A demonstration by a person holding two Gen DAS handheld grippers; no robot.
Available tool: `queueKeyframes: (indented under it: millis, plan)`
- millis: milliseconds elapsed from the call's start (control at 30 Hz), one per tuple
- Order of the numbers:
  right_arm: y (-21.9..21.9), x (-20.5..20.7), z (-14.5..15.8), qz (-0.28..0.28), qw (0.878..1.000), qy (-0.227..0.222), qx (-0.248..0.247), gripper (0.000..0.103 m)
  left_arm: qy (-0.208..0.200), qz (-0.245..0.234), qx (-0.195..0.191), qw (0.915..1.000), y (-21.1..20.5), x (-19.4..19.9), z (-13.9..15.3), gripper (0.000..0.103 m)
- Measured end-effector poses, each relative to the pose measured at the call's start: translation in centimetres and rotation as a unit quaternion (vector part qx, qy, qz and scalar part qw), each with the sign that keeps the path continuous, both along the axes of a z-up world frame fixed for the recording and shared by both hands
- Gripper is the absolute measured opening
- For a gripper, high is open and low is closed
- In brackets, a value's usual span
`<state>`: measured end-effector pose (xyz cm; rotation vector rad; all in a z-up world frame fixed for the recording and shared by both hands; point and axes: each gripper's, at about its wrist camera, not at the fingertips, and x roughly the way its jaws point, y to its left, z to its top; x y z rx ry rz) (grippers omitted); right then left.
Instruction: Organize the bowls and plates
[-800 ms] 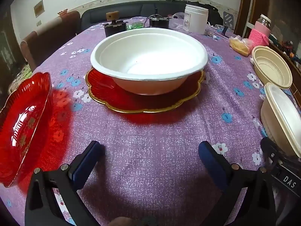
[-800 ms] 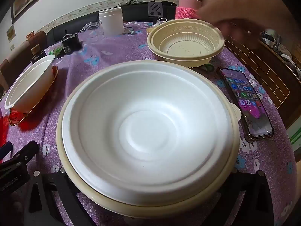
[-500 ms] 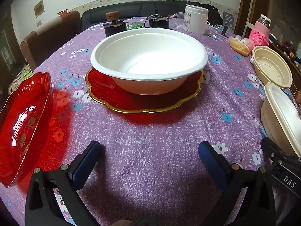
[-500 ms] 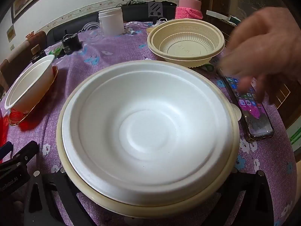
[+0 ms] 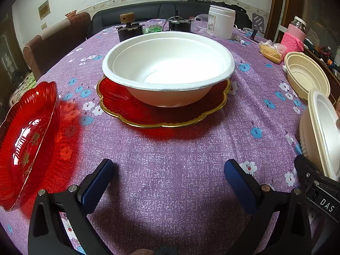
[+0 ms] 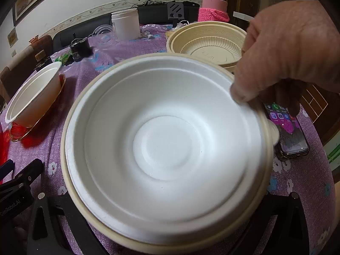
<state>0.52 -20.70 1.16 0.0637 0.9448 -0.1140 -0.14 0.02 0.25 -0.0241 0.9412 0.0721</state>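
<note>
Your left gripper (image 5: 169, 178) hangs wide open over bare table (image 5: 170, 148), facing a white bowl (image 5: 167, 68) on a red plate (image 5: 131, 110). Your right gripper, open too, straddles the nested foam bowl (image 6: 165, 140); a bare hand (image 6: 286, 59) pinches its rim. Next, likely wait, then grasp.

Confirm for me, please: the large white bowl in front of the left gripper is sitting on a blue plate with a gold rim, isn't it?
Not quite: the plate under the large white bowl is red, not blue. It does have a gold rim, and the bowl does sit on it ahead of the open left gripper. The left wrist view shows this plainly.
</note>
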Motion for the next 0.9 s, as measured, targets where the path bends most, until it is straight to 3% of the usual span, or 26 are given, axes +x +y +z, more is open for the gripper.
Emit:
queueKeyframes:
  millis: [900]
  plan:
    - [0.01, -0.2, -0.03, 0.002, 1.0, -0.001, 0.0, 0.102, 0.0, 0.0, -0.001, 1.0, 0.03, -0.02, 0.02, 0.103]
